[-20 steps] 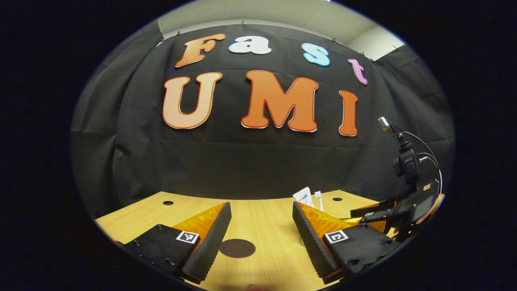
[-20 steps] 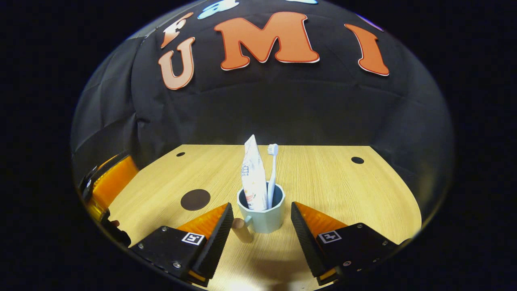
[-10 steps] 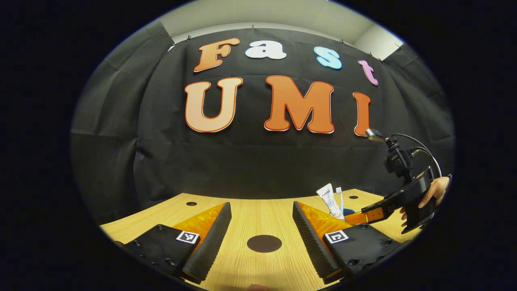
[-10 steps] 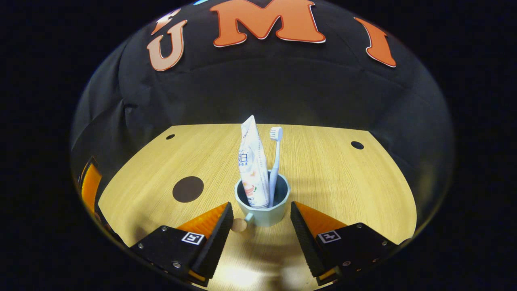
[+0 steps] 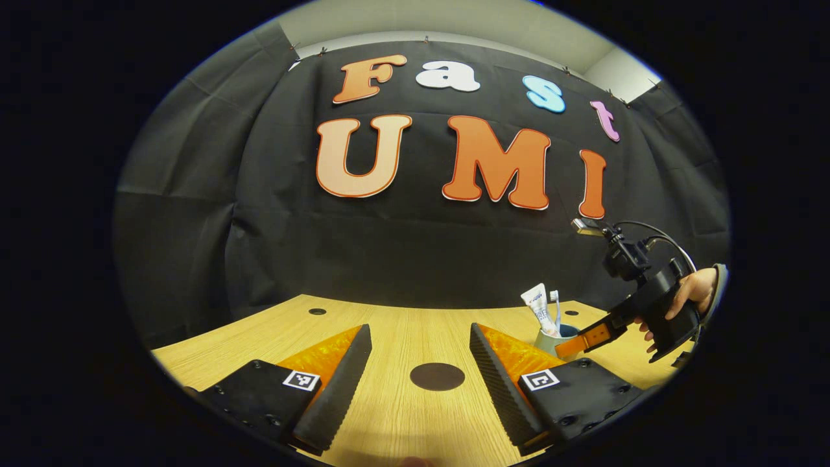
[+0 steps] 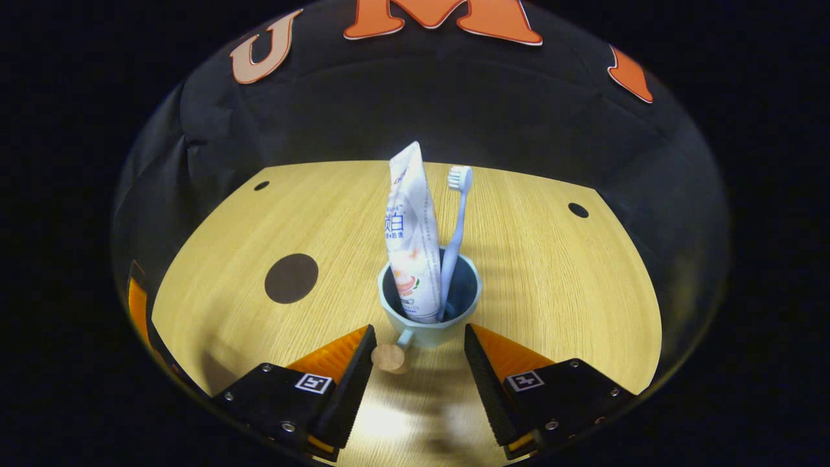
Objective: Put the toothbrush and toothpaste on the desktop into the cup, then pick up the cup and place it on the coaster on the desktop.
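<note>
Though near, cup (image 6: 429, 324) ahead of tongs (image 6: 418, 363) (untouched)

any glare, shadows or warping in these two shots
Right gripper view: bright glare on the desktop between the right gripper fingers, soft streaky shadow right of the cup, desk edge bowed by fisheye. Left gripper view: even light, sharp, wall and desktop curved.

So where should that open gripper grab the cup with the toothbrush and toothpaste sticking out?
Probably the cup body, low on its wall, coming level from the near side with the right gripper. The toothpaste and toothbrush block the top, and the stubby handle points toward the gripper.
</note>
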Action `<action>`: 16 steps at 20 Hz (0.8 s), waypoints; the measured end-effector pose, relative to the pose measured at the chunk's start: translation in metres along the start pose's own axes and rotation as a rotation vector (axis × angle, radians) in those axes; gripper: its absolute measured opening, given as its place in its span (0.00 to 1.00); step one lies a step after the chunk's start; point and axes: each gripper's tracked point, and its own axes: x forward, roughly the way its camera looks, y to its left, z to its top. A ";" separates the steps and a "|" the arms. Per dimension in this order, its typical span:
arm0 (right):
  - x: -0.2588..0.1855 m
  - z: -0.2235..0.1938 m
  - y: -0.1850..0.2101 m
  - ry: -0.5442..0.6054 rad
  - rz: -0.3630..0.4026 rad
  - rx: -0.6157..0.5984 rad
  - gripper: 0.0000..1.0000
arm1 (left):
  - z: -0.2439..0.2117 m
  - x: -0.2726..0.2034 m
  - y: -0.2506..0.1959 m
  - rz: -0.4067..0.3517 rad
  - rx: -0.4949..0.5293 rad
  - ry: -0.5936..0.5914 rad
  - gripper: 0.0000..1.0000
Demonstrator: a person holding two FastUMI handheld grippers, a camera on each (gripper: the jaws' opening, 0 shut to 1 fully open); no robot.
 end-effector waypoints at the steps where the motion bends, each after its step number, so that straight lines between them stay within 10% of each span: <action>1: 0.003 -0.002 0.003 0.018 0.006 0.023 0.77 | -0.002 -0.001 0.003 0.002 -0.004 0.004 1.00; 5: 0.012 -0.004 -0.004 0.063 -0.007 0.075 0.74 | -0.010 -0.006 0.014 0.006 -0.016 0.026 1.00; 12: 0.024 -0.021 -0.008 0.142 -0.038 0.070 0.32 | -0.028 -0.013 0.027 0.030 -0.033 0.064 0.97; 16: 0.024 -0.017 -0.010 0.102 -0.039 0.031 0.26 | -0.032 -0.019 0.029 0.044 -0.001 0.079 0.97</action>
